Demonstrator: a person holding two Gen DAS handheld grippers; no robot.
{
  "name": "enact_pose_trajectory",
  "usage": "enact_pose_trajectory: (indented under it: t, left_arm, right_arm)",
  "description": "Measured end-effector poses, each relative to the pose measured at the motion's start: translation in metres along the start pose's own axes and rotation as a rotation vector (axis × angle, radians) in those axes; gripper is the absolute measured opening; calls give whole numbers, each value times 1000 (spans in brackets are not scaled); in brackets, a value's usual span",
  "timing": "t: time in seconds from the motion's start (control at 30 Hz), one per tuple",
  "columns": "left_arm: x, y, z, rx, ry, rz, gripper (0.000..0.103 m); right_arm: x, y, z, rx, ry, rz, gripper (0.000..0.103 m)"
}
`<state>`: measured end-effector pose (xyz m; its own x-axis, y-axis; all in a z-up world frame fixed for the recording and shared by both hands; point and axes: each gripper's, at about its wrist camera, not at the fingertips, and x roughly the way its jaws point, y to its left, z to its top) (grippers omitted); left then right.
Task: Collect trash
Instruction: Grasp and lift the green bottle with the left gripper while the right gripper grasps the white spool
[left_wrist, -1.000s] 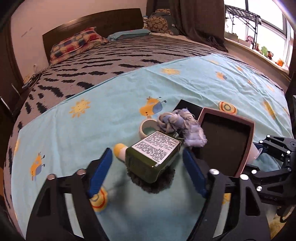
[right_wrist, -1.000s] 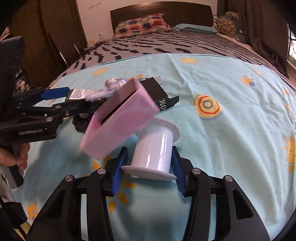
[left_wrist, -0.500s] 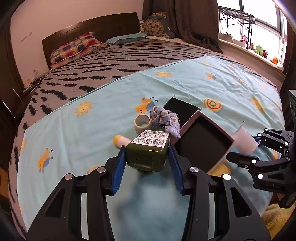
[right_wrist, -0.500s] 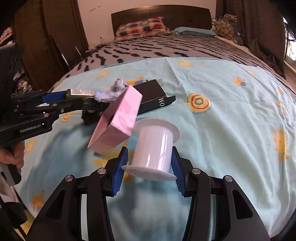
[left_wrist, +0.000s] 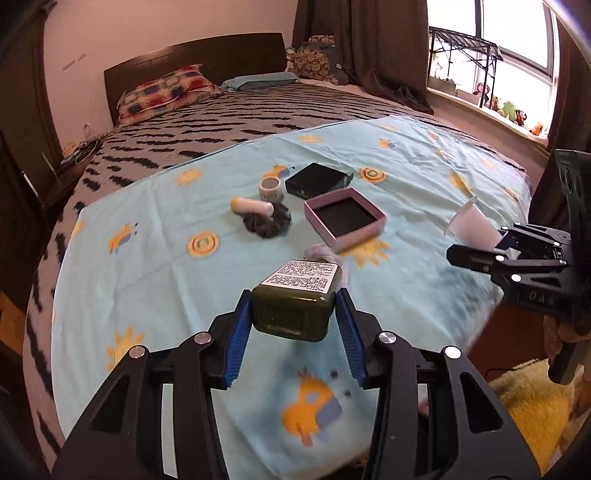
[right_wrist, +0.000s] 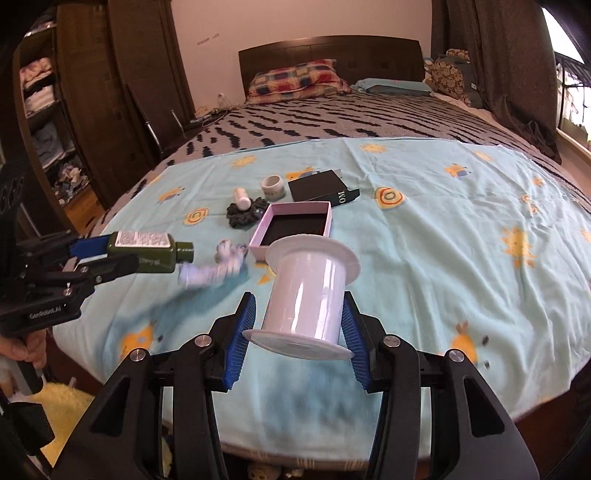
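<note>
Left gripper (left_wrist: 293, 334): clamped on the dark green bottle (left_wrist: 295, 302), lifted above the light-blue bedsheet (left_wrist: 166, 258).
Right gripper (right_wrist: 297, 334): clamped on the white plastic spool (right_wrist: 306, 295), also off the sheet.
Pink open box (right_wrist: 295, 229): flat on the sheet.
Crumpled pale cloth (right_wrist: 218, 267): blurred, just beyond the bottle's neck.
Beyond box: black box (left_wrist: 317, 180), small cup (left_wrist: 271, 187), dark scrunchie (left_wrist: 267, 221).

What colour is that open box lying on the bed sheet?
The box is pink outside with a black lining, clearest in the right wrist view.
</note>
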<state>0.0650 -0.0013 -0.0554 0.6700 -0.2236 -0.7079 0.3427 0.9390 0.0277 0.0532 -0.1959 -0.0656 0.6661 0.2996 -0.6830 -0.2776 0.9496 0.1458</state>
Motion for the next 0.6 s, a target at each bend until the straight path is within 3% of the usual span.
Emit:
enact_pose_trajectory:
  t: [0.3,0.6]
  left_arm:
    - [-37,-15,-55,-46,-12,-2,43]
    - [-21,-8,-96,-119,89,-2,43]
  right_arm:
    - [-33,15,-41,1,13,46,48]
    - [-23,29,-64,14,57,86,48]
